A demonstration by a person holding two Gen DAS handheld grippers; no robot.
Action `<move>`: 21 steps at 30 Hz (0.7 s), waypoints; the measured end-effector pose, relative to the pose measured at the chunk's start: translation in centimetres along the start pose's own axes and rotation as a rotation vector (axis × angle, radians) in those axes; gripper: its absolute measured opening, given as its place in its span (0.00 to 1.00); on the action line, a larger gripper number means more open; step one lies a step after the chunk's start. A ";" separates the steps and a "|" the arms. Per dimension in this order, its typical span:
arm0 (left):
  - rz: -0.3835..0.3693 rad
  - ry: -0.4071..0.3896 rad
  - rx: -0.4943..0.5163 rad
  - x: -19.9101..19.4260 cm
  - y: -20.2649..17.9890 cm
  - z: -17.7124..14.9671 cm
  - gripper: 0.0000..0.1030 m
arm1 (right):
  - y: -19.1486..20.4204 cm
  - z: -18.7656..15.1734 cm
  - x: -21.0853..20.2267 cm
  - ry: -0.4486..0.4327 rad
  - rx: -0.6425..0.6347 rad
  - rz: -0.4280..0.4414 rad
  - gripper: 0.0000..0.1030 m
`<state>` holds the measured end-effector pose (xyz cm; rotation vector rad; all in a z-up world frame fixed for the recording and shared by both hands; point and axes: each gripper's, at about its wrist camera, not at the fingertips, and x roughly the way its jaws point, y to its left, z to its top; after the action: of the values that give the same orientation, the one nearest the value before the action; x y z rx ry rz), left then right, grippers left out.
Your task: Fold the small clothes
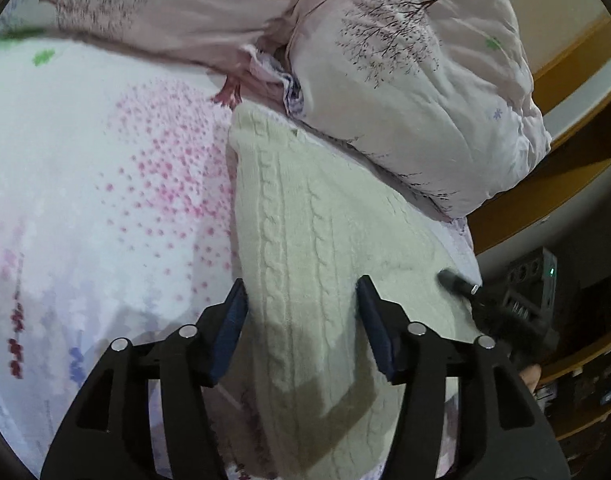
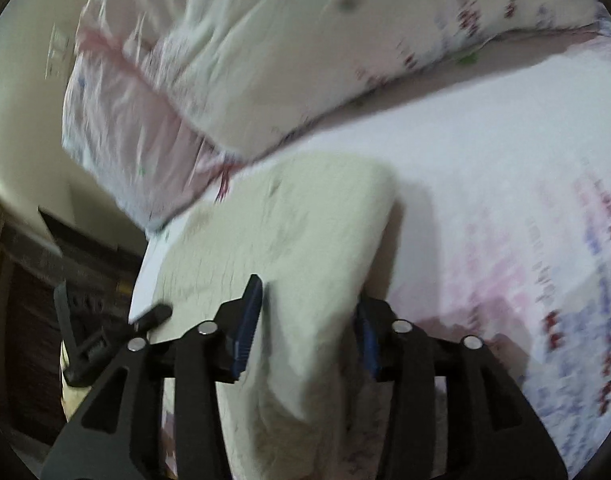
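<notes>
Up close, both pairs of jaws stand spread: the left gripper [image 1: 303, 296] hovers released over one cream cable-knit sweater [image 1: 317, 240], clasping nothing, while the right gripper [image 2: 309, 300] straddles a raised fold of that same garment, its two blue pads apart; whether they pinch the knit I cannot tell. That single sweater lies on one floral bedsheet [image 1: 85, 200], just beside one bunched floral duvet [image 1: 405, 92] at the far side
</notes>
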<state>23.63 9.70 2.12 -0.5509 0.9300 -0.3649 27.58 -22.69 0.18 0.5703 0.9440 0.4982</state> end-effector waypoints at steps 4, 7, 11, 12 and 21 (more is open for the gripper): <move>0.004 -0.002 -0.015 -0.1 0.7 0.2 0.58 | -0.5 1.4 0.6 -0.029 0.022 -0.013 0.25; 0.021 -0.003 -0.009 -0.1 0.9 0.0 0.59 | 0.4 1.5 0.7 -0.099 -0.085 -0.123 0.10; 0.045 0.007 0.004 0.7 0.4 0.1 0.59 | 0.3 2.1 2.1 -0.087 -0.072 -0.242 0.09; 0.051 0.009 0.001 0.7 0.3 0.0 0.59 | 0.2 2.1 2.1 -0.072 -0.061 -0.233 0.10; -0.001 0.003 -0.015 -3.6 1.1 -3.9 0.59 | 0.3 -2.8 -3.9 -0.013 -0.067 -0.034 0.44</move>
<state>18.48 11.32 1.94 -0.5649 0.9360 -0.3605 23.17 -24.28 1.45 0.4956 0.9199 0.4936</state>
